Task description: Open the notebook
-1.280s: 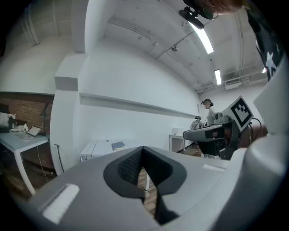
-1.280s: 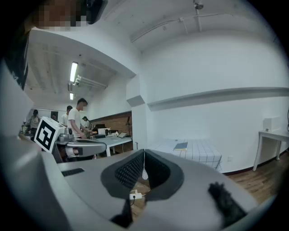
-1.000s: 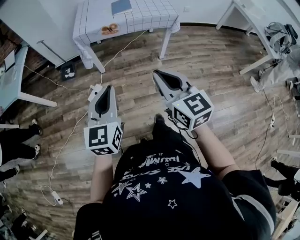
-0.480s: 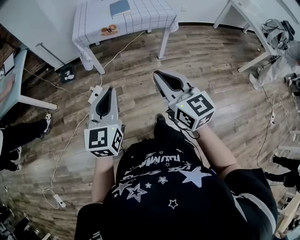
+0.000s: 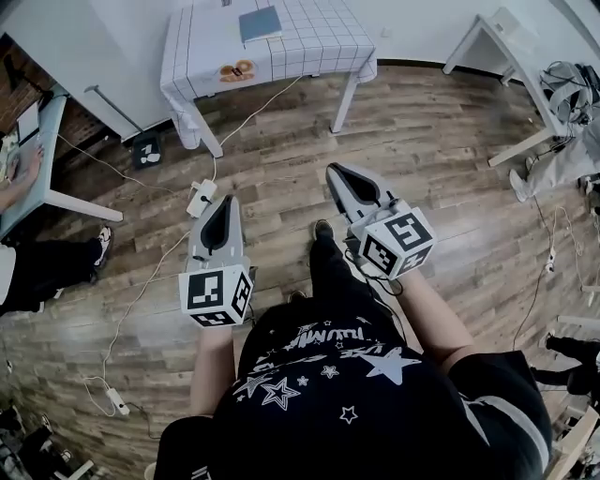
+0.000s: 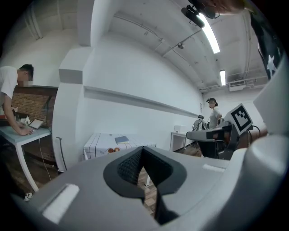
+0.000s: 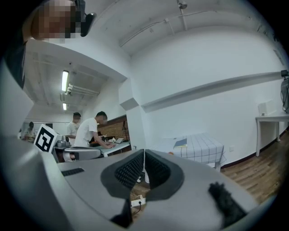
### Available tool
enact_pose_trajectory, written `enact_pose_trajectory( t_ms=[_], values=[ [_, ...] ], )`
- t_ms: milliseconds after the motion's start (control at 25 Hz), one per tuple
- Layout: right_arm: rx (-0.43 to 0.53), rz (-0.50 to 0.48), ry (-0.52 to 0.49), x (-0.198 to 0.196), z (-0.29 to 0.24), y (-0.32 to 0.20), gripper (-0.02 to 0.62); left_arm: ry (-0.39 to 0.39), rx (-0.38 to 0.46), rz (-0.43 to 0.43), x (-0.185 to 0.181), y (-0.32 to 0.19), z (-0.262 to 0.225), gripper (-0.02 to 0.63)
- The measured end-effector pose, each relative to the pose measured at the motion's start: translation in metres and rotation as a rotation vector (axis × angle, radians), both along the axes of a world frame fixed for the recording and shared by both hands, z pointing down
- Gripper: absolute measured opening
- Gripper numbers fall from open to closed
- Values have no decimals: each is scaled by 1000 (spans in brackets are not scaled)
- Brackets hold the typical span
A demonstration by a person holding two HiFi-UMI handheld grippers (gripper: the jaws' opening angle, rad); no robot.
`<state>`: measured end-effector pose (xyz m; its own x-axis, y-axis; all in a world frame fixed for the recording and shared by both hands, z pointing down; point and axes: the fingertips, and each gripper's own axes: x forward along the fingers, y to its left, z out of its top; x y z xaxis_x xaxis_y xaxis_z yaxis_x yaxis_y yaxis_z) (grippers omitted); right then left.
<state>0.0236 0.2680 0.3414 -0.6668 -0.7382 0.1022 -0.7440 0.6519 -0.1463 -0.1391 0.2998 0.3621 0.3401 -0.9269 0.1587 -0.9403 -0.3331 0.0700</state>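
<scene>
A blue-grey notebook lies closed on a table with a white checked cloth at the far end of the room. Both grippers hang in mid-air over the wooden floor, well short of it. My left gripper is shut with nothing in it, and so is my right gripper. In the left gripper view the jaws meet, with the notebook small beyond them. The right gripper view shows its jaws touching, and the notebook off to the right.
An orange object lies near the cloth's front edge. A power strip and cables trail over the floor between me and the table. A pale table with people at it stands left; another white table stands right.
Both grippers sit lower in the head view than before, and the checked table shows lower and more fully. Both stay shut and empty.
</scene>
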Motion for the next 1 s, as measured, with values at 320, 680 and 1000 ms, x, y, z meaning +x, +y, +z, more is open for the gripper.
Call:
enact_pose_trajectory(
  t_ms=[320,680,1000],
  values=[
    [-16,-56,-9,-6,3,-79,18,-17,-14,-46,1,-68,0,9],
    [-24,-83,-12,18,-5,-169,18,-8,-28,-82,23,-151,-6,9],
    [17,-166,-67,38,-20,-228,18,-24,-21,-74,59,-221,-12,9]
  ],
)
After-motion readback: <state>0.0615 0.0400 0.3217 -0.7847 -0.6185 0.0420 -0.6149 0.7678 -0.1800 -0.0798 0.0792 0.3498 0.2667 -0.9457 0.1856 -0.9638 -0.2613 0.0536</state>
